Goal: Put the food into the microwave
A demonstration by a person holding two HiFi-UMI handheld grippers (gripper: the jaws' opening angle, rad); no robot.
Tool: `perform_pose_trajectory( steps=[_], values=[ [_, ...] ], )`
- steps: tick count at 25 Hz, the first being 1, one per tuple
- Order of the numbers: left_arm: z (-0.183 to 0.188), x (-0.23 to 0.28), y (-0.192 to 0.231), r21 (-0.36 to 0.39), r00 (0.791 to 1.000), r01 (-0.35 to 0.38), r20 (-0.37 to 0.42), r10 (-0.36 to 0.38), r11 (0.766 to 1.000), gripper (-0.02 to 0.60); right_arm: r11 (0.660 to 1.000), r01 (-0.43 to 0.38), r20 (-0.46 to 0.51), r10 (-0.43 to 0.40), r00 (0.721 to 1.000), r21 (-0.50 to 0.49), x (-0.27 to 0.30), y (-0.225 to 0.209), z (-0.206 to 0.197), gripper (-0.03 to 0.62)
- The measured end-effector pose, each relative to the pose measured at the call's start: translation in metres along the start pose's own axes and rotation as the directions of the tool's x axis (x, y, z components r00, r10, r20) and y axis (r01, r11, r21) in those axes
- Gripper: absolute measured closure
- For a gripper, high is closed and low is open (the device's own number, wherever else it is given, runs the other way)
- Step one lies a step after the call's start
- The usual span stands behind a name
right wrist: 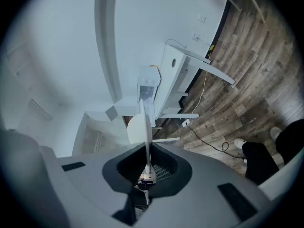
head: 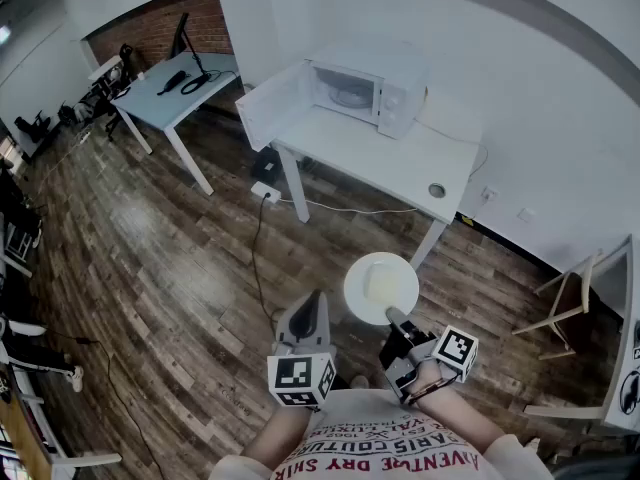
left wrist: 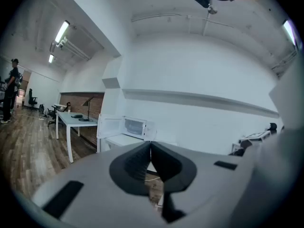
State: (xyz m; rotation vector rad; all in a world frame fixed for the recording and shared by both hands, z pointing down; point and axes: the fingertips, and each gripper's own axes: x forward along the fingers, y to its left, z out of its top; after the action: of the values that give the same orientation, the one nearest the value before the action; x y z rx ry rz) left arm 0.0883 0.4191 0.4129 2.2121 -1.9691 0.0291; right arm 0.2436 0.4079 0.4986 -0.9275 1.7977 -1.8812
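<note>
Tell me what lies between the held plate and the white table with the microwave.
Before the plate, the head view shows only wooden floor and a thin pale cable.

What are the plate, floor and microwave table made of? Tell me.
Plate: white, smooth, thin-edged; ceramic or plastic, cannot tell.
Floor: brown planks with grain, probably wood or laminate, slight sheen.
Table: matte white top, likely laminate or painted board.

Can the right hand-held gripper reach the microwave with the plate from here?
Probably not yet: the right hand-held gripper grips the plate by its rim, but the microwave stands on the white table across the floor. Its door hangs open, so walking closer should do.
</note>
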Motion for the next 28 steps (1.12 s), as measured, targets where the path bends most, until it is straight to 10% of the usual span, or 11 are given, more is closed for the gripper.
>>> perform_pose_trajectory(
  steps=[28],
  values=[
    [0.003,0.034,0.019,0.010,1.000,-0.002,-0.025,0.003,1.000,0.575,0.997,-0.029,-0.023,0.031,0.999,0.074,0.038,0.005,0.020,0.569]
  ],
)
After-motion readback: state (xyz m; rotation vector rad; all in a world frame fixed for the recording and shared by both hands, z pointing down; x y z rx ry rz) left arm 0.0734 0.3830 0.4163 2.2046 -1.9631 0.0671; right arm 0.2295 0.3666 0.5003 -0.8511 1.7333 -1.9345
